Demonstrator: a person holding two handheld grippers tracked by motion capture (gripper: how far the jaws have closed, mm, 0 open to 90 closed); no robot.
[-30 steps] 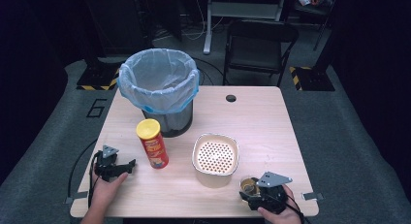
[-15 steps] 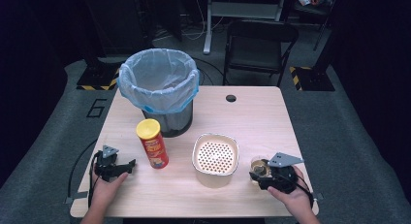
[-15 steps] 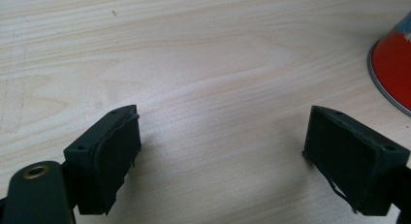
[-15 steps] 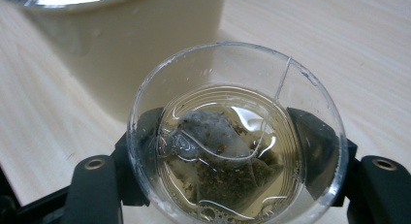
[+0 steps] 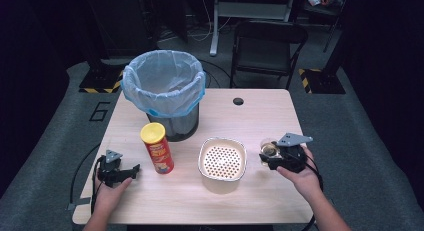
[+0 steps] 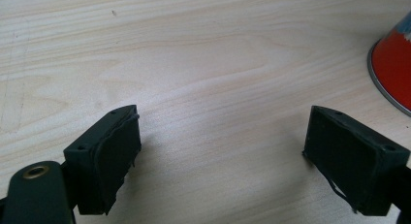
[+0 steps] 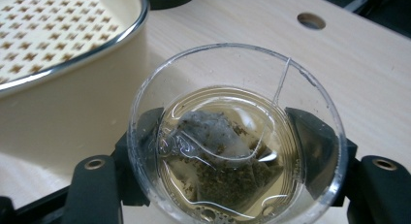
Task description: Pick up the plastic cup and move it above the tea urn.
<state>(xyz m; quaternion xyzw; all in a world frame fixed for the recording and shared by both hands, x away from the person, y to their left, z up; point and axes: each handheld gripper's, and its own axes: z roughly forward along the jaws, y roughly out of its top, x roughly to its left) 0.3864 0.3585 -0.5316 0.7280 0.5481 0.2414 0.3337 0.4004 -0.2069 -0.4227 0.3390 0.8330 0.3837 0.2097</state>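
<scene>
At lower right, the right gripper [image 5: 270, 158] clamps a glass of tea [image 7: 235, 136] — the left gripper [image 5: 125, 173], lower left, gapes empty.

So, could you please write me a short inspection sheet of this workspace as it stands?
Surface: wooden table, round hole near far edge.
Job's things: glass cup of pale liquid with a tea bag; cream strainer bowl beside it.
Clutter: red chip can, upright; lined bin.
Grippers: right gripper shut on the cup; left gripper open, nothing between jaws.
Cables: one trails from each gripper.
Surroundings: folding chair, dark floor.
</scene>
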